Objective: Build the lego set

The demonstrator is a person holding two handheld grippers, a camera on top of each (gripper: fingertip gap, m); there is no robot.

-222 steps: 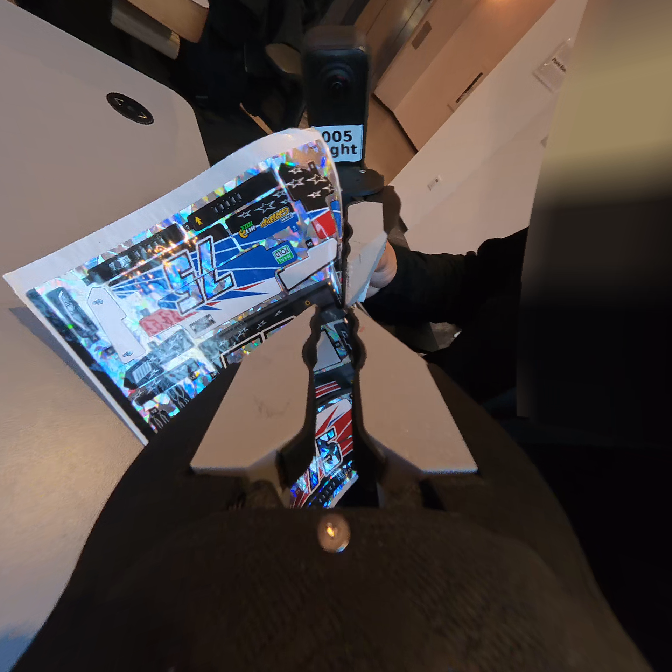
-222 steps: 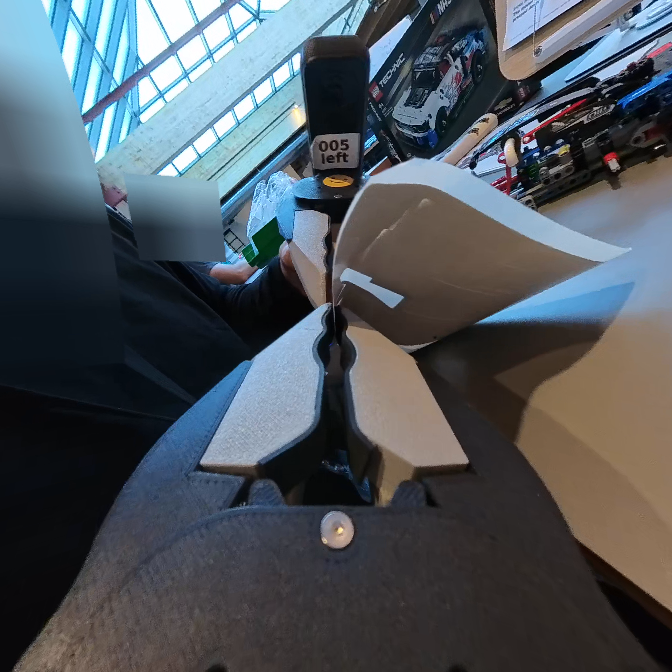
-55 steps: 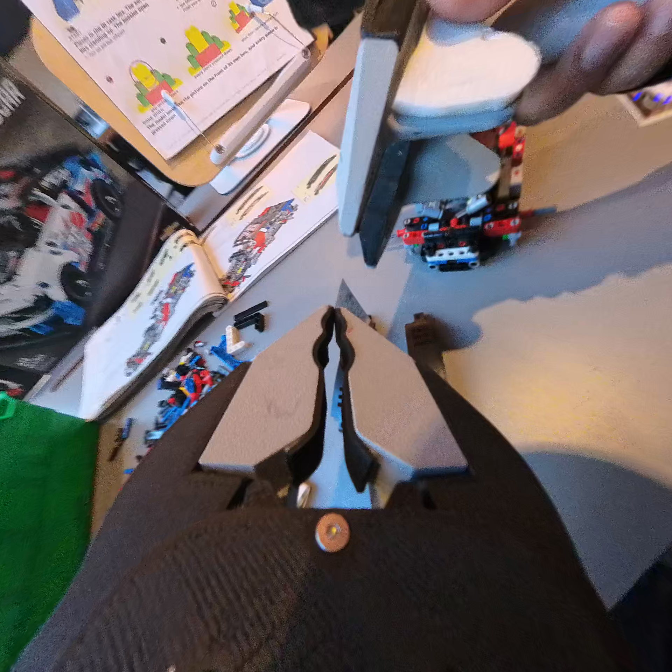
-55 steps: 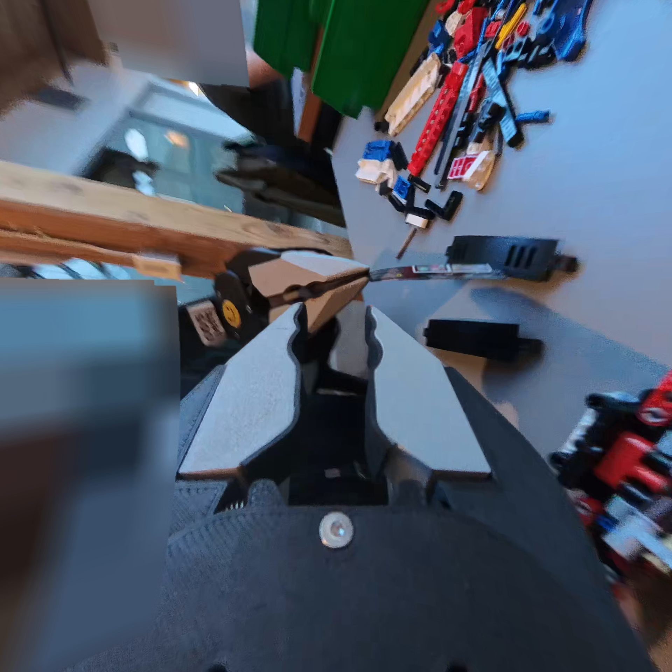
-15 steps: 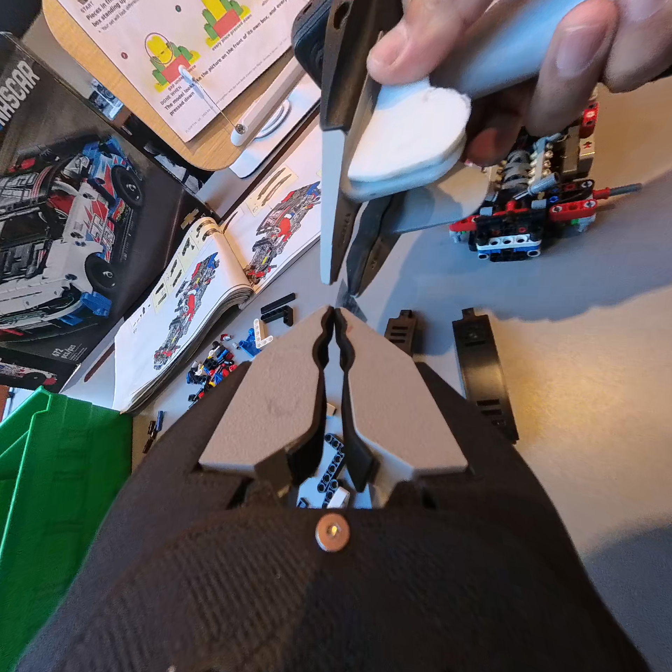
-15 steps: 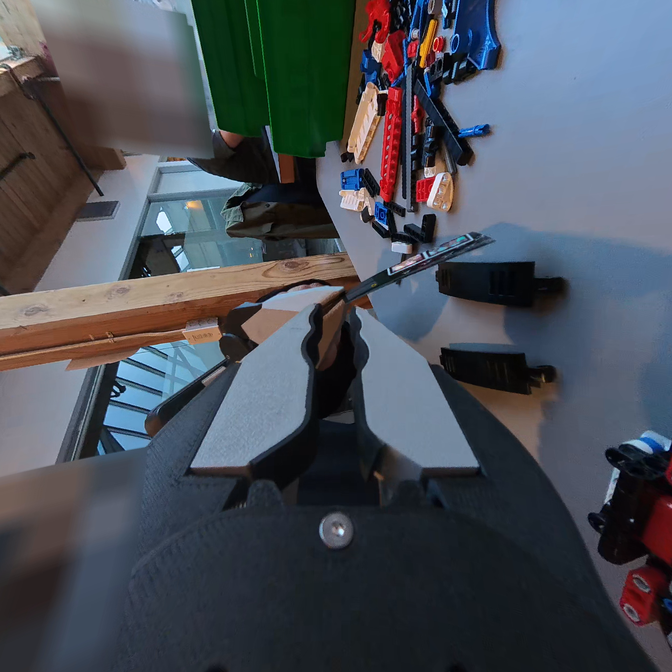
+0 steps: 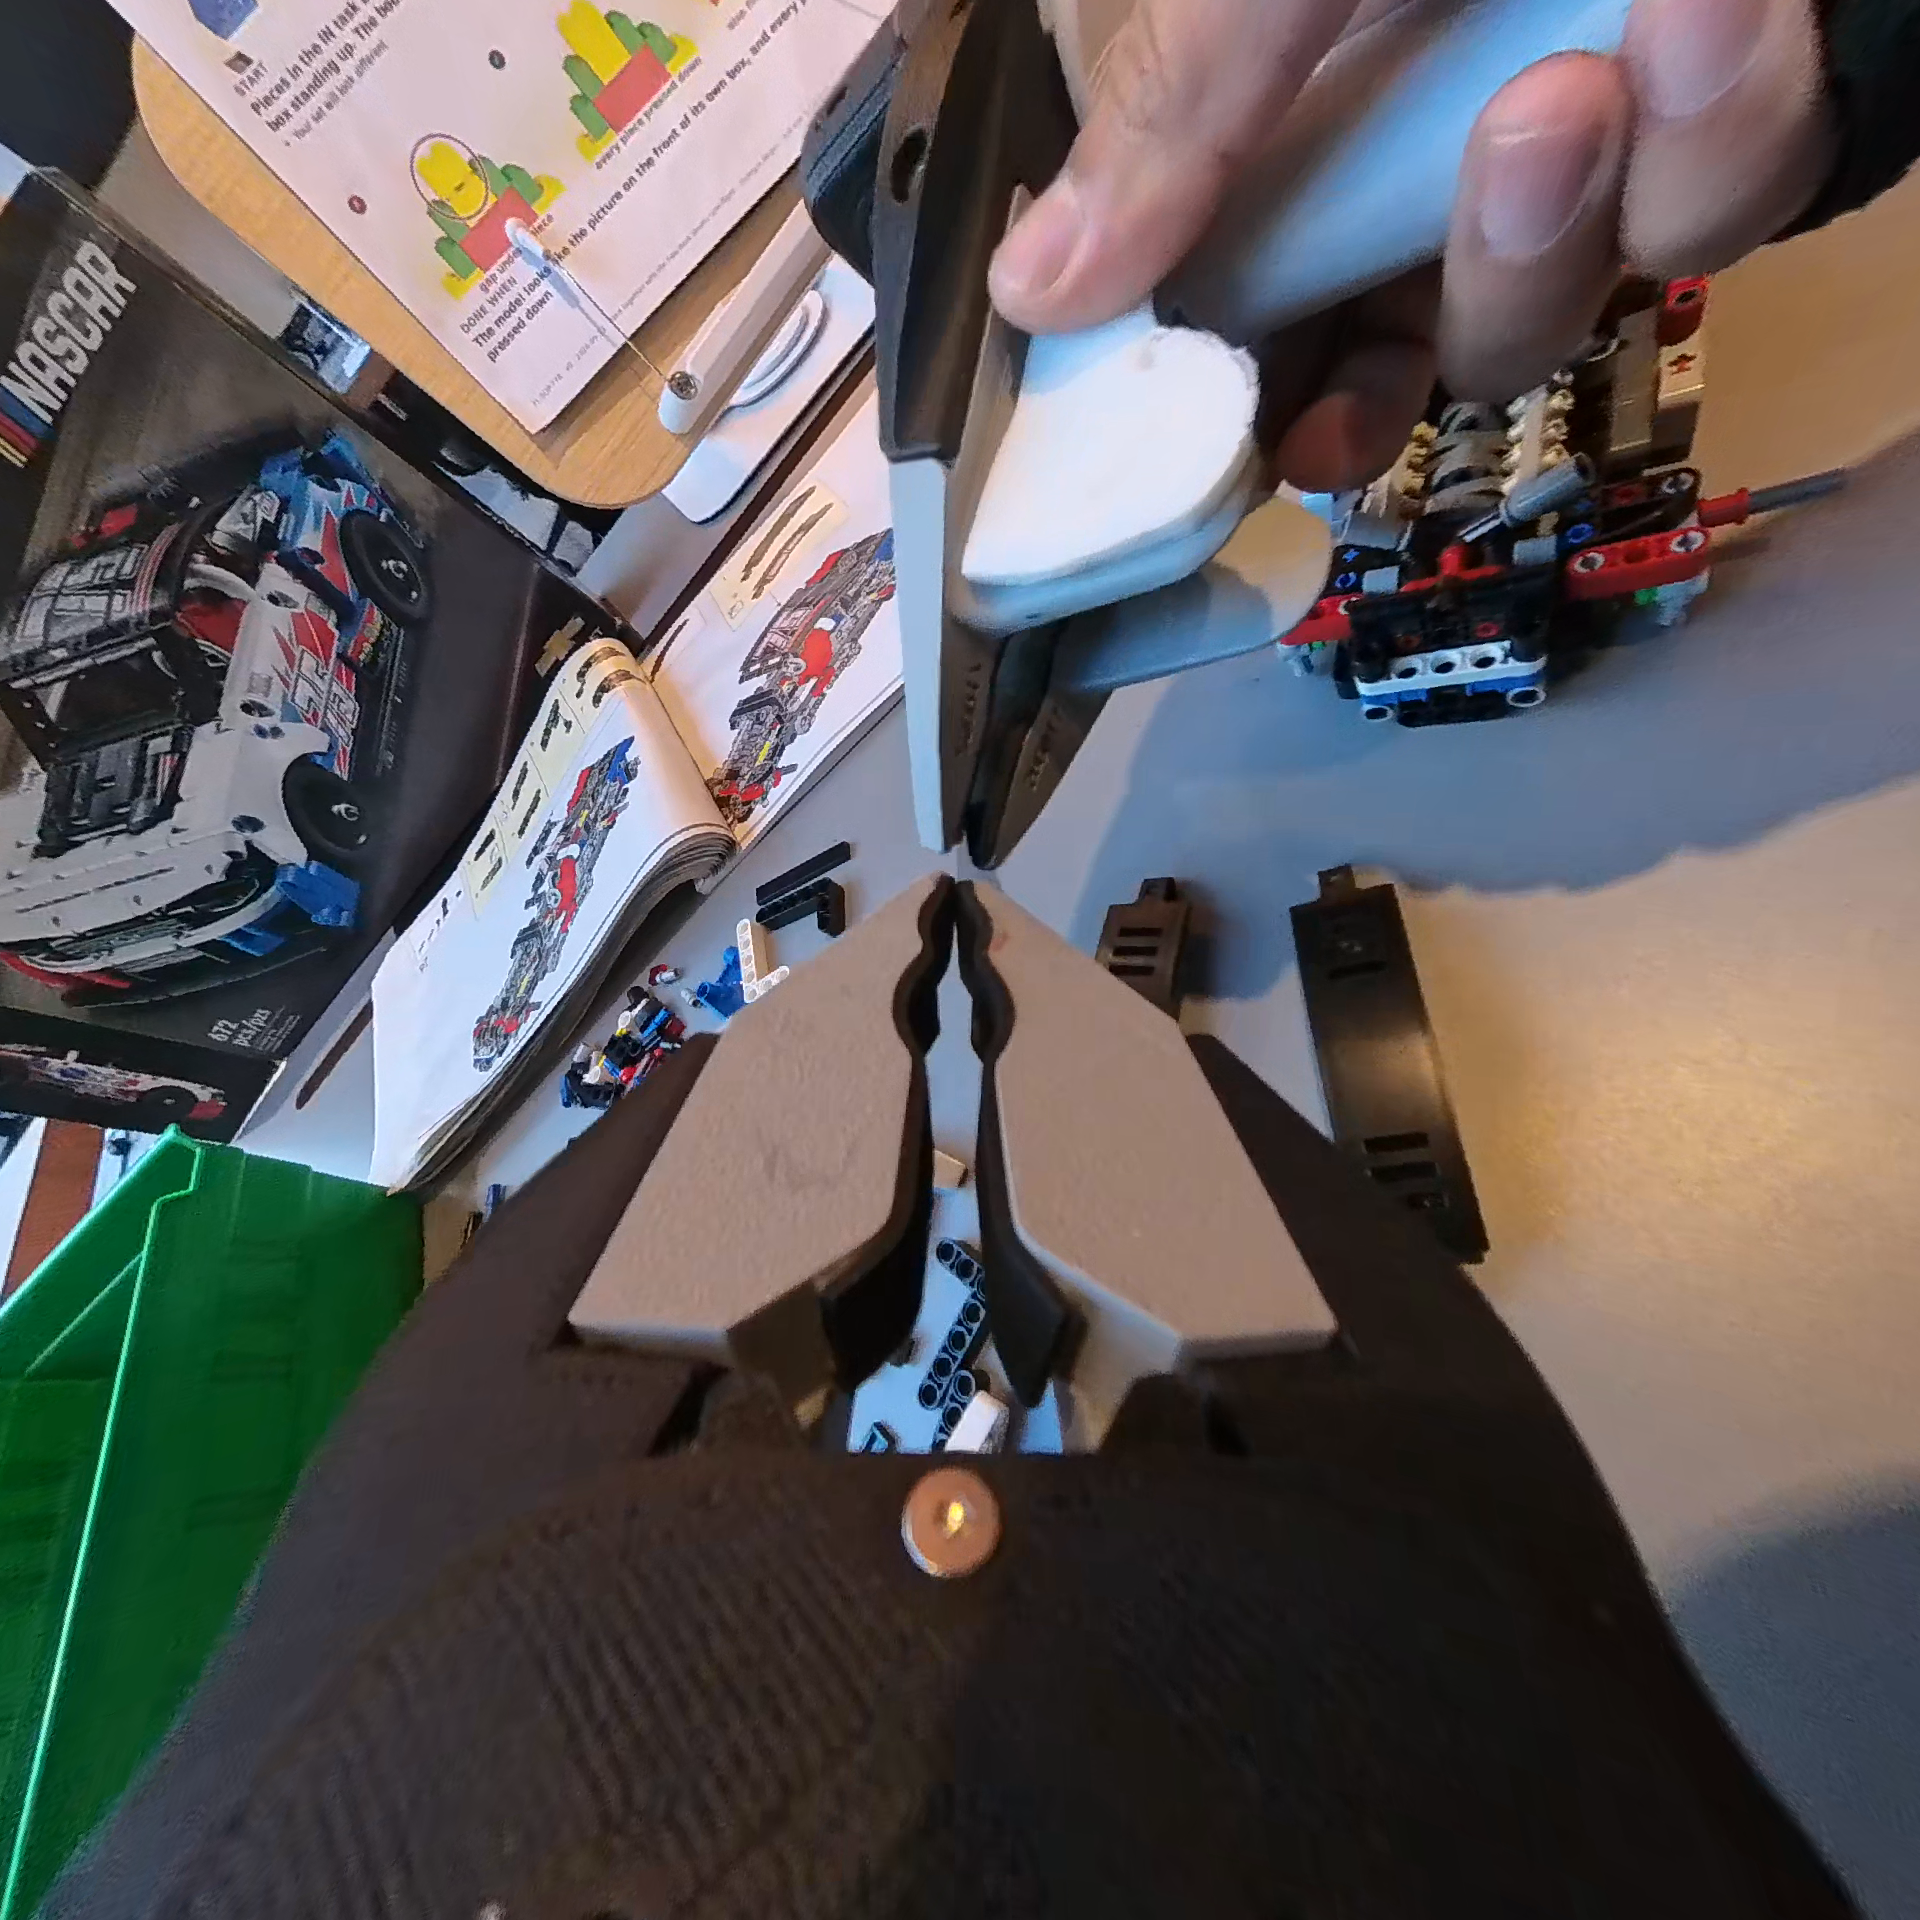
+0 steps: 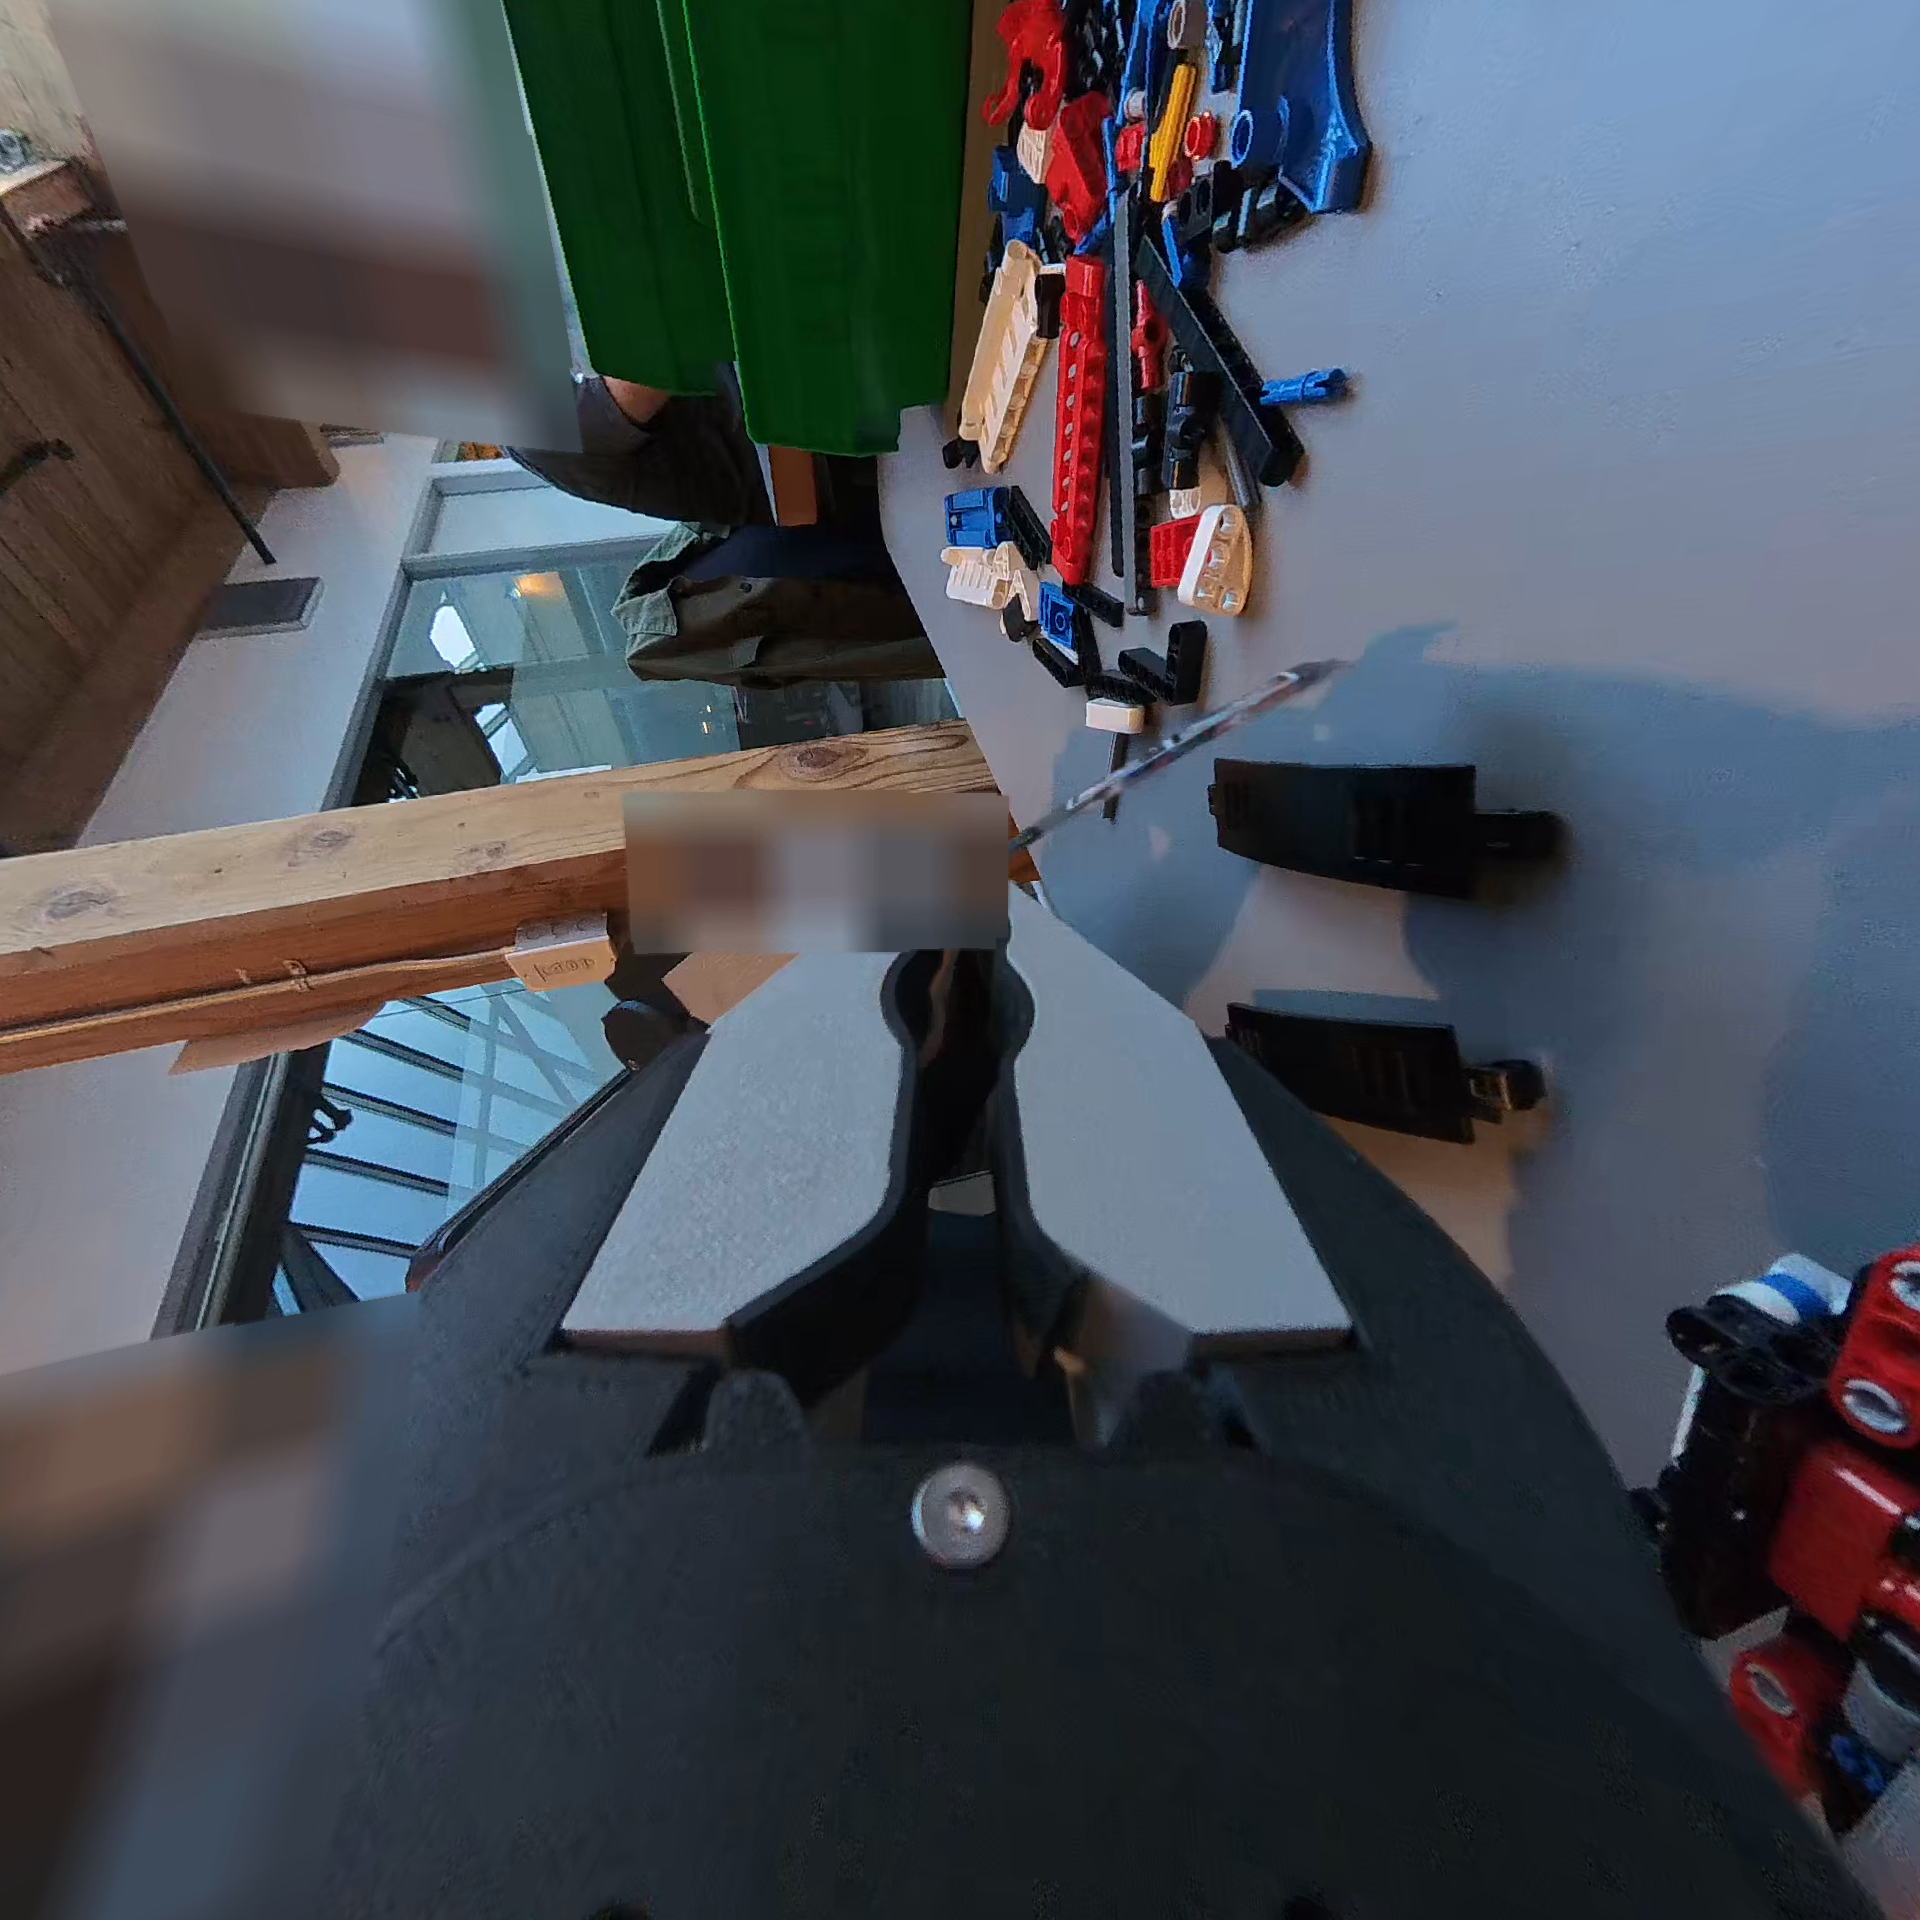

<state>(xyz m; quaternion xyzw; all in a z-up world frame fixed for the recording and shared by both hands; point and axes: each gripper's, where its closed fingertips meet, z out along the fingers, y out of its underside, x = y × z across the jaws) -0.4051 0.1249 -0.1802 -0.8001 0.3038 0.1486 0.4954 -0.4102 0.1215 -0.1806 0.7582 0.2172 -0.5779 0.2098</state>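
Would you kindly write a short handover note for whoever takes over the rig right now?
Left tongs: shut on a sticker, held edge-on above the table.
Right tongs: tip to tip with the left; open or shut unclear.
Two black panels lie on the table just past the tongs. The part-built chassis stands beyond them, with loose parts and the open instruction booklet nearby.
Done: chassis partly built, sticker in hand.
Left: place the sticker, probably on a panel, then continue building.
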